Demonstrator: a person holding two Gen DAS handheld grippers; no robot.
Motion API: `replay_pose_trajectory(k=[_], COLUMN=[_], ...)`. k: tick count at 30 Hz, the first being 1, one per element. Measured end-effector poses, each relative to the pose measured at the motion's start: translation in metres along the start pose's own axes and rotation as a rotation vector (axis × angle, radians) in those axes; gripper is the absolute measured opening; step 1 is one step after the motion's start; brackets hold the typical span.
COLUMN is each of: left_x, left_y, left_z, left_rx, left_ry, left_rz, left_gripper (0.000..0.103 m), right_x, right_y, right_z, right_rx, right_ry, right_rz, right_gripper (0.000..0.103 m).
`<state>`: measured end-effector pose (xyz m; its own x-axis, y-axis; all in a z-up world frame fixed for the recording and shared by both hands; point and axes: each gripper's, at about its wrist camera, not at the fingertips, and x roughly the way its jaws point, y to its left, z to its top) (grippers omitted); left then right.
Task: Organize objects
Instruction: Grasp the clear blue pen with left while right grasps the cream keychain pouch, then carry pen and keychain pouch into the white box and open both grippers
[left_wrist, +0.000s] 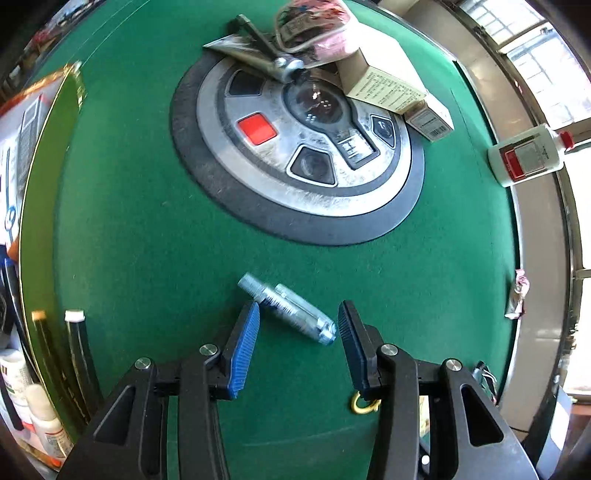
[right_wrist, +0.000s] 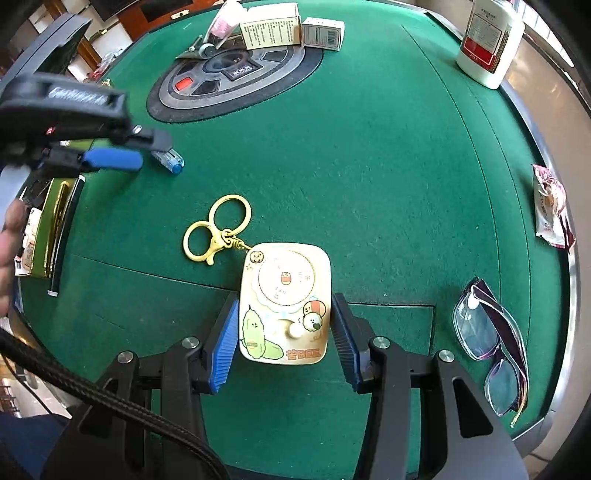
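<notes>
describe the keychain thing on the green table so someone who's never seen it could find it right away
Start at the round grey control panel in the middle of the green felt table, then come toward the near edge. There, between the fingers of the right gripper, lies a cream, rounded-rectangle keychain charm. Nothing else nearby has its cartoon vegetable drawings and gold clasp with ring.

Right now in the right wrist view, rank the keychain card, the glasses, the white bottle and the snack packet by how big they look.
1. Keychain card, though nearest the camera.
2. Glasses.
3. White bottle, far away and cut off.
4. Snack packet.
</notes>
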<state>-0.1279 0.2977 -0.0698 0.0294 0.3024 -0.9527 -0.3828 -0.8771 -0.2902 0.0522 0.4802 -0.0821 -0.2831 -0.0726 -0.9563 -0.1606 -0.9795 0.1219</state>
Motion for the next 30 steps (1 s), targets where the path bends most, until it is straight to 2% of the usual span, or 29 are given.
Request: replay_pose_trajectory(k=[2, 7, 10, 12, 13, 16, 18, 19, 20, 24, 30], left_x=[0.004, 0.004, 0.002, 0.005, 0.005, 0.005, 0.005, 0.003, 0.000, -0.012, -0.031], left_y=[-0.012, -0.032, -0.033, -0.034, -0.038, -0.049, -0.054, -0.053, -0.048, -0.030, -0.016], left_z=[0.001, -0.012, -0.024, -0.033, -0.038, -0.046, -0.050, -0.052, -0.053, -0.055, -0.070], left_rx=[0.072, 0.262, 0.328, 0.364, 0.403, 0.438, 0.458, 0.451, 0.425, 0.335, 0.280], left_ry=[-0.016, -0.052, -0.051, -0.015, -0.030, -0.063, -0.090, -0.105, -0.121, -0.098, -0.094], left_rz=[0.053, 0.126, 0.145, 0.143, 0.176, 0.240, 0.251, 0.239, 0.188, 0.030, -0.064], left_gripper=[0.013, 0.012, 0.012, 0.013, 0.013, 0.013, 0.012, 0.012, 0.012, 0.012, 0.012], right_x=[-0.002, -0.006, -0.010, -0.011, -0.012, -0.015, -0.011, -0.012, -0.012, -0.010, -0.019], right_y=[0.000, -0.004, -0.005, -0.004, -0.004, -0.004, 0.002, 0.002, 0.001, -0.010, -0.015], right_z=[-0.003, -0.009, -0.014, -0.016, -0.017, -0.018, -0.014, -0.015, -0.014, -0.012, -0.009], right_rx=[-0.019, -0.040, -0.060, -0.073, -0.075, -0.077, -0.080, -0.077, -0.071, -0.013, 0.043], right_ry=[0.000, -0.003, -0.007, -0.009, -0.010, -0.008, -0.008, -0.010, -0.013, -0.020, -0.029], right_rz=[-0.003, 0.009, 0.006, -0.001, -0.002, -0.010, -0.020, -0.020, -0.017, 0.016, 0.071], right_gripper=[0.047, 0.047, 0.047, 0.047, 0.047, 0.049, 0.049, 0.048, 0.047, 0.047, 0.046])
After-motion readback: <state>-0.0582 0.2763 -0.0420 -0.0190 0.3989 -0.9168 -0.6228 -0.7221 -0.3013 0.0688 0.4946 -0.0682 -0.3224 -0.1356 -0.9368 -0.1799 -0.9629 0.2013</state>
